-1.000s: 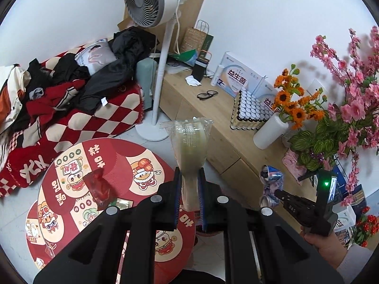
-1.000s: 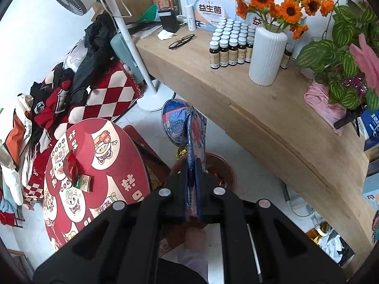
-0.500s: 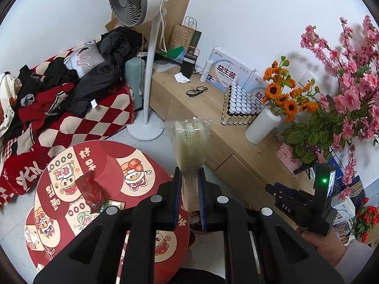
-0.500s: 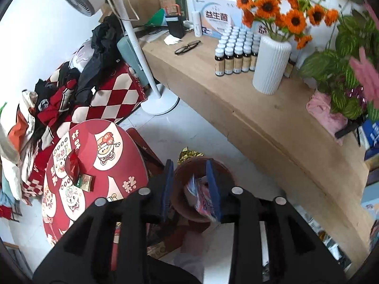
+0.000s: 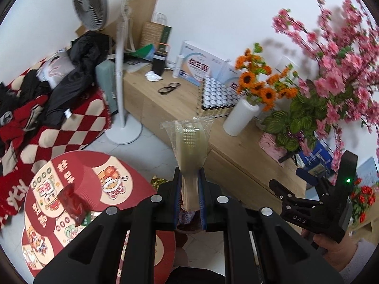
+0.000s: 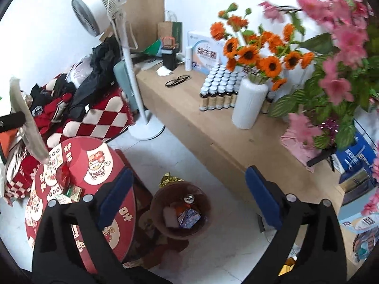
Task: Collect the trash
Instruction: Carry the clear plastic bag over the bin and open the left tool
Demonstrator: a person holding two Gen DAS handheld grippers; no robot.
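My left gripper [image 5: 189, 179] is shut on a clear plastic wrapper [image 5: 188, 146] and holds it upright over the floor beside the red round table [image 5: 78, 165]; the wrapper also shows in the right wrist view [image 6: 26, 120]. My right gripper [image 6: 187, 189] is wide open and empty above the brown trash bin [image 6: 180, 213], which holds a blue wrapper [image 6: 188, 216] and other trash. A red wrapper [image 5: 69, 201] and a small green packet [image 6: 73, 191] lie on the table. A gold wrapper [image 6: 169, 179] lies on the floor by the bin.
A long wooden bench [image 6: 189, 123] carries small bottles [image 6: 218, 90], a white vase of orange flowers [image 6: 248, 104], glasses and boxes. A white standing fan [image 5: 118, 71] stands by a sofa [image 5: 59, 108] piled with clothes. Pink blossoms [image 5: 343, 71] fill the right.
My right gripper opened wide and let the blue wrapper fall into the bin, then rose and tilted up. My left gripper kept its hold on the clear wrapper and shifted slightly.
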